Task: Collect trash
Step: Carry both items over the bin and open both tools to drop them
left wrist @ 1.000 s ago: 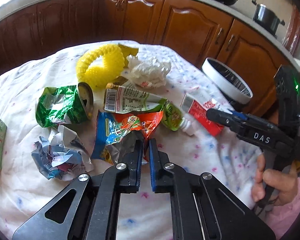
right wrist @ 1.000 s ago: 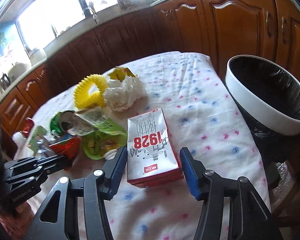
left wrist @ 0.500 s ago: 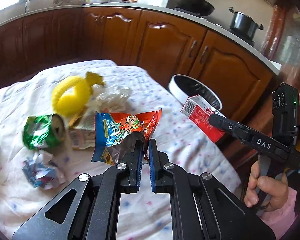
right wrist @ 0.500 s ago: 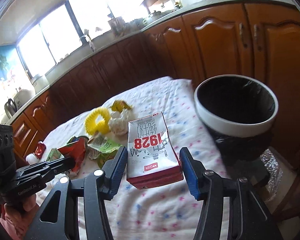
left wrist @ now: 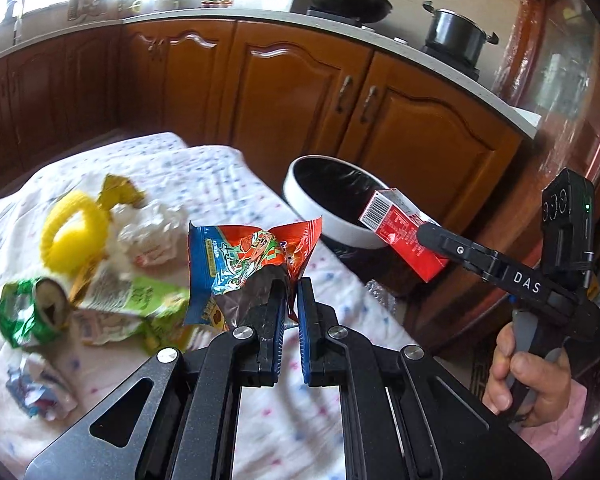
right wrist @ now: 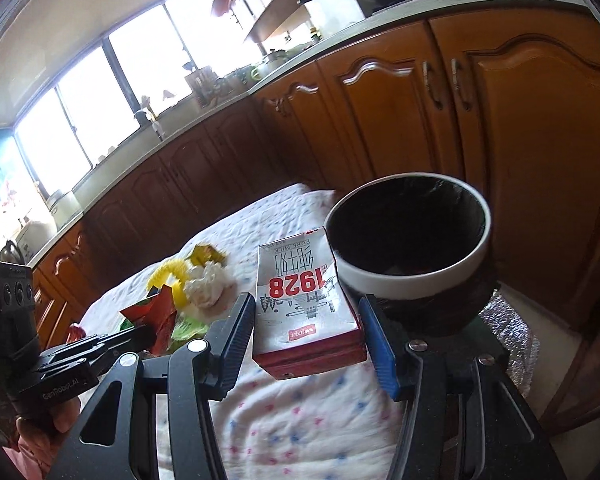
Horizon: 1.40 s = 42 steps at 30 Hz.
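Red-and-white "1928" milk carton [right wrist: 306, 312], upright, uncrushed

Right gripper [right wrist: 306, 336]: clamped on the milk carton [right wrist: 304, 304], held above the table [right wrist: 320, 420].
Carton: "1928" upside down.
Bin [right wrist: 412, 284]: white rim, black liner, just beyond carton.
Left gripper [right wrist: 148, 330]: grips red wrapper [right wrist: 156, 314].

Table [left wrist: 228, 184] under white star-print cloth. On it: yellow ring [left wrist: 74, 232], crumpled tissue [left wrist: 148, 228], yellow wrapper [left wrist: 120, 192], crushed green can [left wrist: 32, 312], green pouch [left wrist: 132, 312], blurred foil scrap, possibly wrapper [left wrist: 40, 388].
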Motion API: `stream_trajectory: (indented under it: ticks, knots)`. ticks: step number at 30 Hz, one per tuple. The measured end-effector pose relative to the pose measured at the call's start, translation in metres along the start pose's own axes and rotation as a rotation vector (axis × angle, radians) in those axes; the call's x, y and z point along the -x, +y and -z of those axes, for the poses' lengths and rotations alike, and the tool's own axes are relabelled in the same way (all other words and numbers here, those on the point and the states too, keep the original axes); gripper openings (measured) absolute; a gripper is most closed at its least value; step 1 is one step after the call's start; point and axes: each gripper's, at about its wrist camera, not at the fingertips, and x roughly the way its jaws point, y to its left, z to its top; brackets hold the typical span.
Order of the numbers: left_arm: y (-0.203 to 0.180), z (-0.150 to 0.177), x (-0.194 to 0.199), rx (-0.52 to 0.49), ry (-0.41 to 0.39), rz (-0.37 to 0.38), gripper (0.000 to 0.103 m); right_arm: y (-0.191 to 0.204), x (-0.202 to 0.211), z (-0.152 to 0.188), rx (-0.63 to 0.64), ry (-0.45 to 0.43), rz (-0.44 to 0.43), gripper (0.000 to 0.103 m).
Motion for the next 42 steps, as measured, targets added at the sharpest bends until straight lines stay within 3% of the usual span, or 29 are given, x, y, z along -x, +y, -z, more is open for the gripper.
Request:
stream_trajectory:
  ticks: [12,25,32,42]
  knots:
    - [-0.037,-0.038,-0.041,-0.06,0.018,0.041,0.006,-0.038,0.008,-0.02,-0.045,-0.059,0.07,0.055]
    - [-0.06,-0.084,-0.082,-0.118,0.033,0.034,0.006,-0.071,-0.003,-0.046,-0.067,-0.072,0.127,0.055]
    - [-0.067,-0.1,-0.108,-0.13,0.068,0.027,0.006,-0.083,-0.018,-0.058,-0.064,-0.051,0.147,0.055]
    - [-0.081,-0.115,-0.166,-0.153,0.194,0.007,0.006,-0.096,-0.056,-0.074,-0.037,0.043,0.175,0.055]
